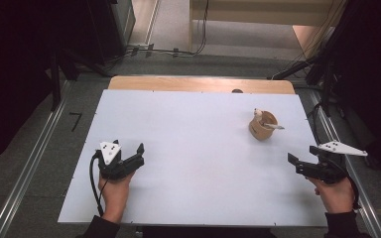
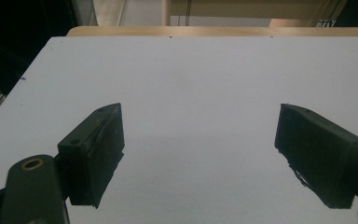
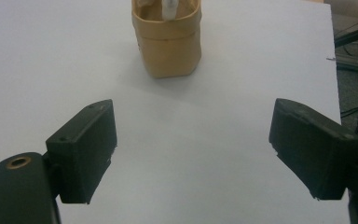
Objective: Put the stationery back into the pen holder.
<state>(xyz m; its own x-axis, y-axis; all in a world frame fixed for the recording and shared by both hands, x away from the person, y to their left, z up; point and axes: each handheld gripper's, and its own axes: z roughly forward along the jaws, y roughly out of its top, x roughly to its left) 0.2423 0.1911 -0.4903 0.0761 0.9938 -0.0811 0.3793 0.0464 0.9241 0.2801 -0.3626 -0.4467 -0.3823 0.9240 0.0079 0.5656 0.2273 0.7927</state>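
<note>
Start of job, nothing picked up yet.

Left claw (image 1: 134, 157) low over near-left part of white worktop (image 1: 193, 148), jaws wide apart, nothing between.

Right claw (image 1: 293, 162) at near-right edge, jaws wide apart too, empty.

Small tan cup (image 1: 263, 125) stands far right on worktop, upright, well apart from both claws. White things (image 1: 273, 126) stick out of top; cannot tell what.

In right claw's view, cup (image 3: 167, 42) straight ahead.

Next, my guess: right claw goes forward to cup, lines jaws round it or round white thing, then squeezes. Go slow, cup could tip.
</note>
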